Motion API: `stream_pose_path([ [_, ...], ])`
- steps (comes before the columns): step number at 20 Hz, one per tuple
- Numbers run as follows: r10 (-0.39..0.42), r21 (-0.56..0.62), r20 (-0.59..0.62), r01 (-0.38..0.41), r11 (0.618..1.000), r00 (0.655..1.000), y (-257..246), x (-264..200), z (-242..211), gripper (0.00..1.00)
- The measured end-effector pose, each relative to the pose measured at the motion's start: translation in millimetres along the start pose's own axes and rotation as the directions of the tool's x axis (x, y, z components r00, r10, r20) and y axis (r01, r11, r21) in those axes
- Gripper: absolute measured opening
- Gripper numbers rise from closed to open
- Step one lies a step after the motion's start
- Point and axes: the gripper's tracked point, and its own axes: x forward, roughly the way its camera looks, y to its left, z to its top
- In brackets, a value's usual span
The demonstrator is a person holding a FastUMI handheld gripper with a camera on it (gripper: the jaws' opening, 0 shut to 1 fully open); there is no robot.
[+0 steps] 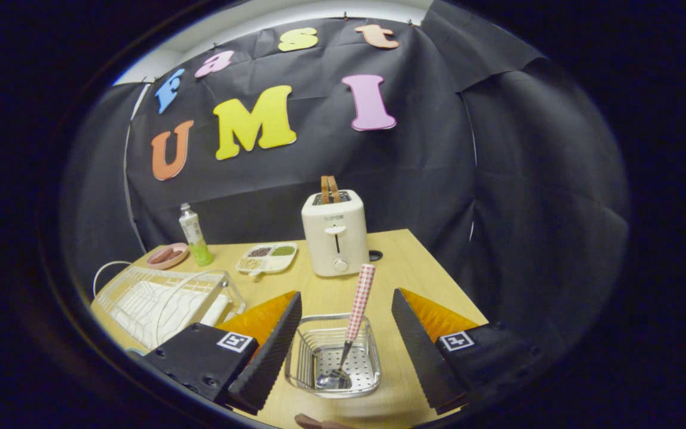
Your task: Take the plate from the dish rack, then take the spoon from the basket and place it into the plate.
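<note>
A small wire basket (332,356) sits on the wooden table directly between my two fingers. In it a spoon (355,316) leans upright, its bowl down on the basket floor and its red-and-white checked handle sticking up and slightly right. My gripper (343,351) is open, fingers wide on either side of the basket and touching nothing. A white wire dish rack (161,298) stands to the left of the left finger, with a pale flat piece resting at its near right end. A dark reddish rim (319,423) pokes in just below the basket; I cannot tell what it is.
A cream toaster (334,232) with two slices of toast stands beyond the basket. A divided tray of grains (267,257), a bottle (193,233) and a pink dish of sausages (167,255) line the far left. The table's right edge (450,280) runs close past the right finger.
</note>
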Motion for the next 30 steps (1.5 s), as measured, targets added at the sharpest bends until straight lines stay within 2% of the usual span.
stream_pose_path([
  [1,-0.005,0.024,0.008,0.005,1.000,1.000,-1.3,7.2,6.4,0.98],
  [2,-0.002,0.034,0.004,0.002,0.999,1.000,1.4,14.5,8.4,0.92],
  [7,-0.069,-0.032,-0.113,0.066,0.997,0.991,-4.4,39.2,-18.0,0.53],
  [9,-0.015,-0.023,-0.103,0.013,1.000,0.995,6.7,39.9,-16.4,0.38],
  [10,0.027,-0.006,-0.103,-0.028,1.000,0.994,14.6,45.1,-18.3,0.25],
  [11,0.047,0.005,-0.101,-0.047,0.999,0.994,20.1,40.3,-16.3,0.22],
  [12,0.016,0.000,-0.093,-0.016,1.000,0.996,16.6,40.9,-16.4,0.18],
  [17,-0.010,0.042,-0.009,0.010,0.999,1.000,14.5,21.7,1.8,0.16],
  [21,-0.053,0.003,0.108,0.053,0.999,0.993,9.9,1.2,35.1,0.15],
  [30,-0.072,-0.026,0.279,0.082,0.996,0.958,40.9,-95.9,111.0,0.15],
])
